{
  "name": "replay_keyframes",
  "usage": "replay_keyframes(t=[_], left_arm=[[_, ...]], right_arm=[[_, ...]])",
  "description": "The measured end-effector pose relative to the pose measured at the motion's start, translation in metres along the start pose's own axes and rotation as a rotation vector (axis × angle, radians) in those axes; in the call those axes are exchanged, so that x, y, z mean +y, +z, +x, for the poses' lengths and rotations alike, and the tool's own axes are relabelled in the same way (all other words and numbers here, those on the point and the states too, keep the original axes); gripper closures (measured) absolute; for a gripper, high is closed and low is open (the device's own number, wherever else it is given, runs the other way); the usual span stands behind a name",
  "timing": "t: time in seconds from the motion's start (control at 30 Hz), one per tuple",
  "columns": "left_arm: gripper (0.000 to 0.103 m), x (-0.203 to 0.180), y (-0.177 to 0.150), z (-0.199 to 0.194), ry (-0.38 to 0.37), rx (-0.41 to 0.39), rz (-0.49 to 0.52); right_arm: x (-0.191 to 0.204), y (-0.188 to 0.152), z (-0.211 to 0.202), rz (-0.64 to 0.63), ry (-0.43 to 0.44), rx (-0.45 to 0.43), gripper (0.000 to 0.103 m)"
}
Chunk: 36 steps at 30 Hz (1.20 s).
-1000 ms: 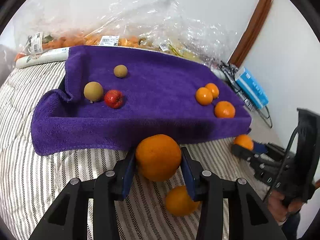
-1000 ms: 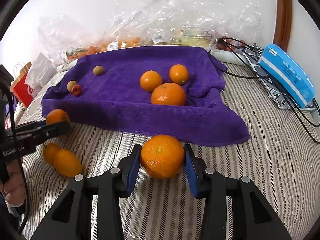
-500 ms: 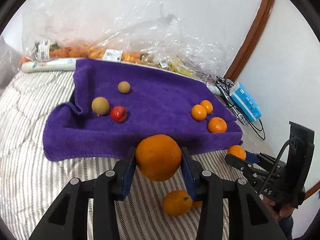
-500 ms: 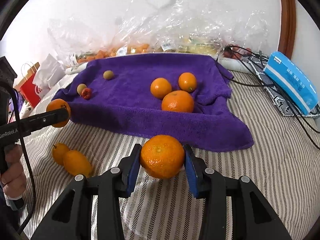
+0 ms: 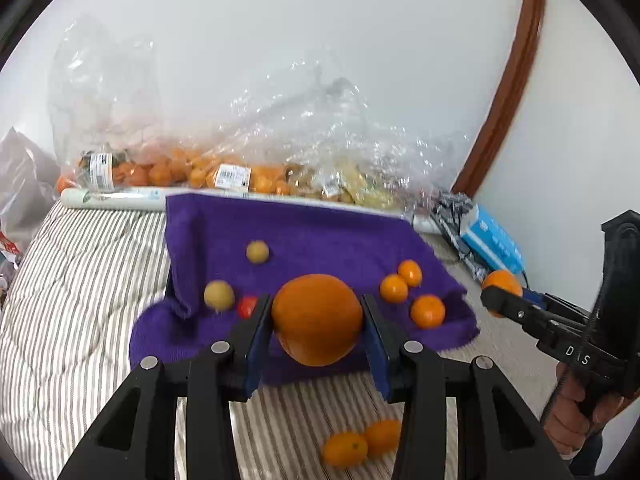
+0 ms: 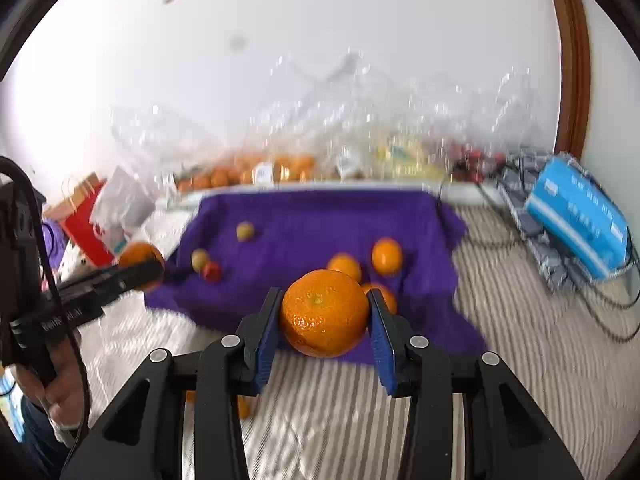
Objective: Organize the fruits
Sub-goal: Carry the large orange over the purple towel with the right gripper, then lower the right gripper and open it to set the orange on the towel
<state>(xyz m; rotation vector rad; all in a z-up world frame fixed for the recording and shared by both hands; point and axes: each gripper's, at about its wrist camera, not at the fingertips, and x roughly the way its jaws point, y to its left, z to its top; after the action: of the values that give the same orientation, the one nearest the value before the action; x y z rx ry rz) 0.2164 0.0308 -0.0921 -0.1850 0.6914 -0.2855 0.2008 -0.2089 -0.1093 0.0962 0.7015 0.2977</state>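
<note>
My left gripper [image 5: 316,330] is shut on a large orange [image 5: 317,319], held in the air in front of the purple towel [image 5: 320,240]. My right gripper [image 6: 323,322] is shut on another orange [image 6: 324,312], also lifted above the striped bed. On the towel lie three small oranges [image 5: 428,311] at the right, and two yellowish round fruits [image 5: 219,295] with a small red fruit [image 5: 247,306] at the left. Two small oranges [image 5: 345,449] rest on the bed below the left gripper. Each gripper shows in the other's view, still holding its orange [image 6: 141,258].
Clear plastic bags of fruit [image 5: 224,172] line the wall behind the towel. A blue box [image 6: 576,216] and dark cables [image 6: 616,320] lie at the right. A red paper bag [image 6: 80,224] stands at the left. A person's hand [image 5: 576,412] grips the right handle.
Both grippers have risen with their oranges and tilted up; the towel and bed now sit lower and farther in both views, with more wall showing.
</note>
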Motion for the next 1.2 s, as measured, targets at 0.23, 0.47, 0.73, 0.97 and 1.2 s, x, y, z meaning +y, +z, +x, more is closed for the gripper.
replay_keyframes(t=[0.23,0.47,0.73,0.97,1.2], left_arm=[[0.066,-0.002,0.030,0.010,0.033,-0.058,0.009],[0.069,0.015,0.015,0.056,0.037,0.061,-0.036],[0.074,0.048,0.004,0.077,-0.013,0.129,-0.157],[0.074,0.048,0.005,0.073,-0.020,0.109,-0.167],[0.074,0.030,0.003,0.070,0.031,0.085,-0.070]], right_arm=[[0.013,0.040,0.006,-0.044,-0.012,-0.065,0.061],[0.005,0.027,0.051,-0.017,0.025,0.002,0.062],[-0.010,0.012,0.077,0.010,0.001,0.058,0.062],[-0.008,0.009,0.081,-0.004,0.011,0.054,0.061],[0.001,0.002,0.097,-0.039,0.007,0.101,0.061]])
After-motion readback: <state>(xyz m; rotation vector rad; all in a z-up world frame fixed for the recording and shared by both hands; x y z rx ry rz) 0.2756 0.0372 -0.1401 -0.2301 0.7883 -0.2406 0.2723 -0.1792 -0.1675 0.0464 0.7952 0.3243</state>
